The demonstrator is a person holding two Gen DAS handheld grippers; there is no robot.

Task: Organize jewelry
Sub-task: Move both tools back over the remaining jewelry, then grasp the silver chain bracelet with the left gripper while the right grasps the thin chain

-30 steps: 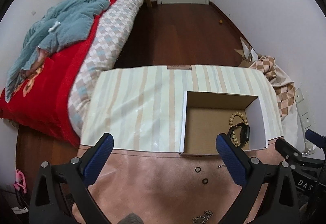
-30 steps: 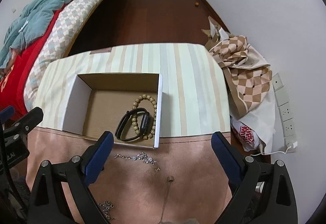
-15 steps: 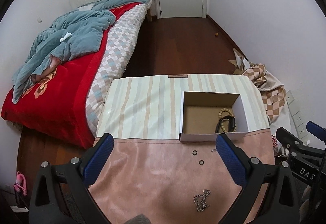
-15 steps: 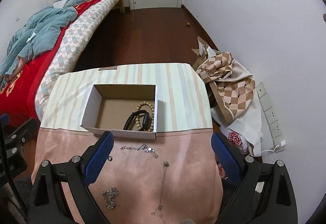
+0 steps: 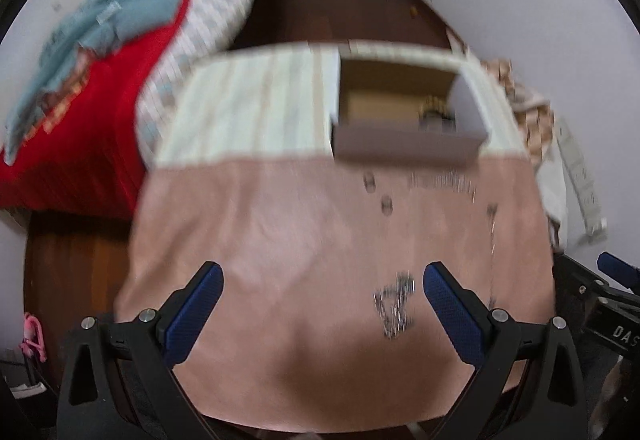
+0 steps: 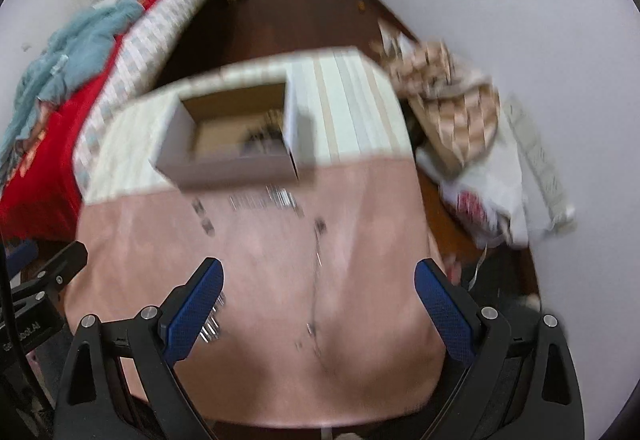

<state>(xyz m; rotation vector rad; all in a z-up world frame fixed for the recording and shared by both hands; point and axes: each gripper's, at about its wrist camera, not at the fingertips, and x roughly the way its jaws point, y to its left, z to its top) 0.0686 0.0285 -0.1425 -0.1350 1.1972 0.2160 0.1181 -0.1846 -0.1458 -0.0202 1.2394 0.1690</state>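
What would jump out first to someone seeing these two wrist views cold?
Probably the open cardboard box at the far side of the table, with dark, blurred jewelry in its right end. Next, the loose pieces on the pink cloth: a crumpled silver chain just ahead of the open left claw, and a long thin chain ahead of the open right claw. The red bed fills the left background.

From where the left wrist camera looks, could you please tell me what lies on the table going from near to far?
Tangled silver chain on the pink cloth → two small dark rings → open cardboard box holding a beaded bracelet, on the striped cloth.
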